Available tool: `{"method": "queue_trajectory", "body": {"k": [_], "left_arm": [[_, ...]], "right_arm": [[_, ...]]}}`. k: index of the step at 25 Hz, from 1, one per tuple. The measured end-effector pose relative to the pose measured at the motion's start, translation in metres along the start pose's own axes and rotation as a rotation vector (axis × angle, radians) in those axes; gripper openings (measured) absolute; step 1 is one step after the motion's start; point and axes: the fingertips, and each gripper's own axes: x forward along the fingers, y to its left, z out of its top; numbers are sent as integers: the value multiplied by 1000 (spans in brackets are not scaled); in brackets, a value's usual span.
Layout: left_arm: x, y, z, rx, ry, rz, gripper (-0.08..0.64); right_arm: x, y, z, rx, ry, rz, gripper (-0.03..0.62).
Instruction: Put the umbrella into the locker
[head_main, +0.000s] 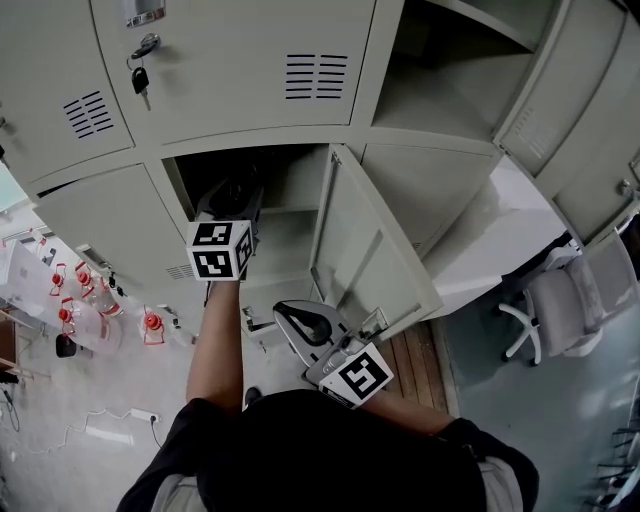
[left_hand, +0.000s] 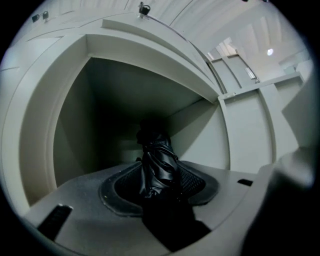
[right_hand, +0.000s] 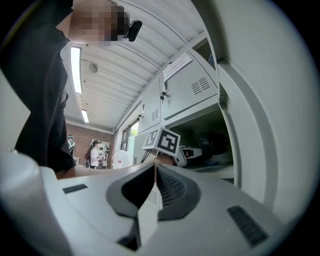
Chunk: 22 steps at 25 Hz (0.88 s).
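Umbrella at the locker mouth
Beside the open door, the black umbrella clamped in my left gripper points into the compartment; tilted, it could catch the edge. Right gripper closed, empty.

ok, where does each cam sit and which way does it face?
Head view: on the head, steeply down at the locker; shows forearm, left gripper, right gripper.
Left gripper view: on that gripper, into the locker; its jaws clamp the umbrella.
Right gripper view: on that gripper, towards the locker; shut jaws, torso.
Shared: head and right gripper views both show the left gripper's cube and the door.
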Motion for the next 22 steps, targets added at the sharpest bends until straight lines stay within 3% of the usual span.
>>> {"method": "queue_trajectory", "body": {"k": [11, 22], "left_arm": [[36, 6, -2, 135, 112, 11, 209], [56, 18, -20, 152, 230, -2, 210]], "right_arm": [[-6, 3, 3, -7, 0, 5, 12], [-8, -3, 4, -9, -13, -18, 12]]}}
